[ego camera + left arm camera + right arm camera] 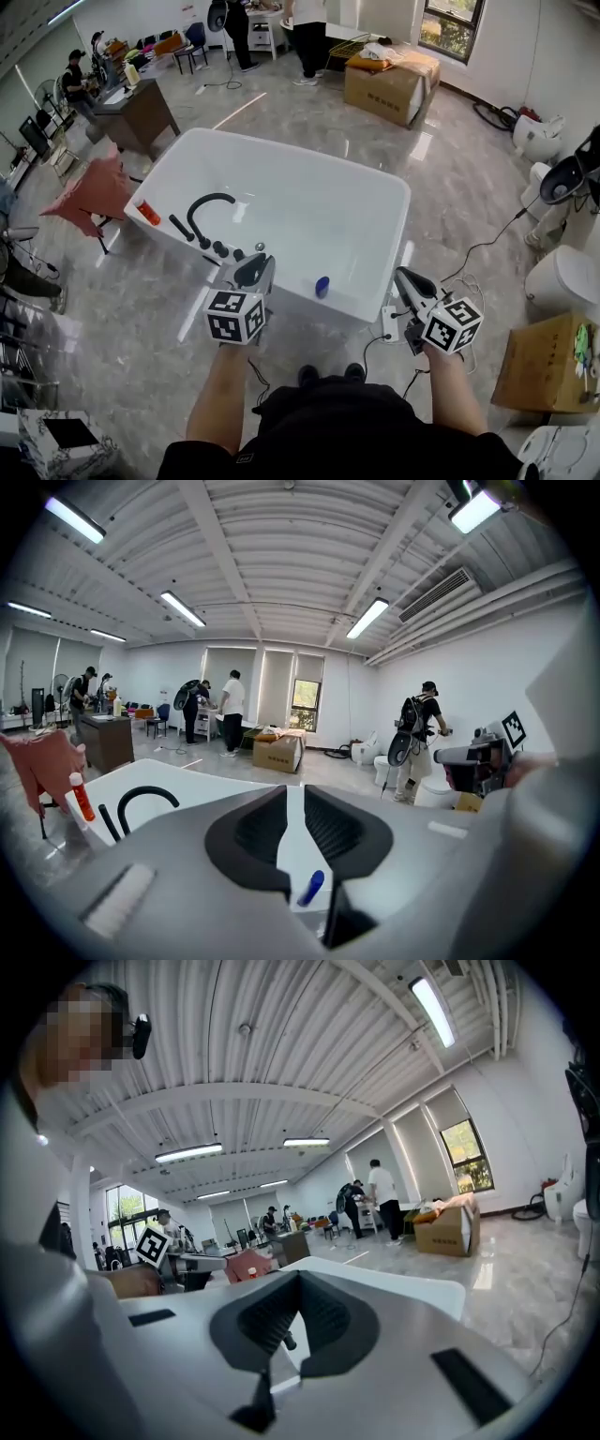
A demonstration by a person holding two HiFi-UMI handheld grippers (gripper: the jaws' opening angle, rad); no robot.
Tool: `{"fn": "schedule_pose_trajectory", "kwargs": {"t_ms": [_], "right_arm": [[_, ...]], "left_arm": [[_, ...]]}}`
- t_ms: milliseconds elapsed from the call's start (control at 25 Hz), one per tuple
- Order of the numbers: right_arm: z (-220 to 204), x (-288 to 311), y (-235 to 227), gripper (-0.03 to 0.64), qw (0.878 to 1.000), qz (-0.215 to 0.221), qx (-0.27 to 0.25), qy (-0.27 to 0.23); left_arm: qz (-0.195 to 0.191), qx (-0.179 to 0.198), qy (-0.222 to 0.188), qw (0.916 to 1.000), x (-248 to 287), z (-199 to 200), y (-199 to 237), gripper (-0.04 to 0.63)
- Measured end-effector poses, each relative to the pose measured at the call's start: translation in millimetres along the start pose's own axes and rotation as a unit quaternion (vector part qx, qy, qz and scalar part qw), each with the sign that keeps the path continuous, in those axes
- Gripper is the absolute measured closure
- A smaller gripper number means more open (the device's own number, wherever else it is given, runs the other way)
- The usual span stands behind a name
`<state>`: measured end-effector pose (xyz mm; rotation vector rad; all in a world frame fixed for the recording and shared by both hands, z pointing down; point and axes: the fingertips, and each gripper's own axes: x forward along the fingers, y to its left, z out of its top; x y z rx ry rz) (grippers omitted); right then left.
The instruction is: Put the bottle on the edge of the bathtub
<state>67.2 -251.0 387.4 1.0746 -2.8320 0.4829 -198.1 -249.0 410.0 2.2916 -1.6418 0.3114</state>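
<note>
A white bathtub (281,150) fills the middle of the head view. A small blue bottle (322,287) lies inside it near the front wall, and it shows low between the jaws in the left gripper view (311,887). An orange bottle (147,212) with a white cap rests on the tub's left rim, beside a black faucet (208,202). My left gripper (262,262) hovers over the tub's near rim, its jaws a narrow gap apart with nothing between them (293,794). My right gripper (401,275) hangs outside the tub's near right corner, jaw tips together and empty (298,1279).
Cardboard boxes stand at the back (389,84) and at the right (539,361). Toilets (562,277) line the right wall. A brown desk (141,112) and a pink-draped chair (94,192) are at the left. A cable (469,253) and power strip (389,323) lie on the floor. People stand at the back.
</note>
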Motion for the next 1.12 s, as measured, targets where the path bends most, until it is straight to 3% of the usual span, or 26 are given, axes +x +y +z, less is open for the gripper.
{"fn": "schedule_pose_trajectory", "kwargs": {"t_ms": [120, 400, 1120], "right_arm": [[10, -7, -7, 0.607, 1.0, 0.007, -0.021, -0.009], [14, -13, -19, 0.607, 0.999, 0.018, -0.032, -0.02], [23, 3, -25, 0.607, 0.998, 0.044, -0.036, -0.021]], "left_arm": [[0.019, 0.0, -0.014, 0.9997, -5, 8, -8, 0.563], [0.045, -0.002, -0.027, 0.9986, -3, 11, -22, 0.583], [0.068, -0.006, -0.03, 0.9972, 5, 22, -15, 0.583]]}}
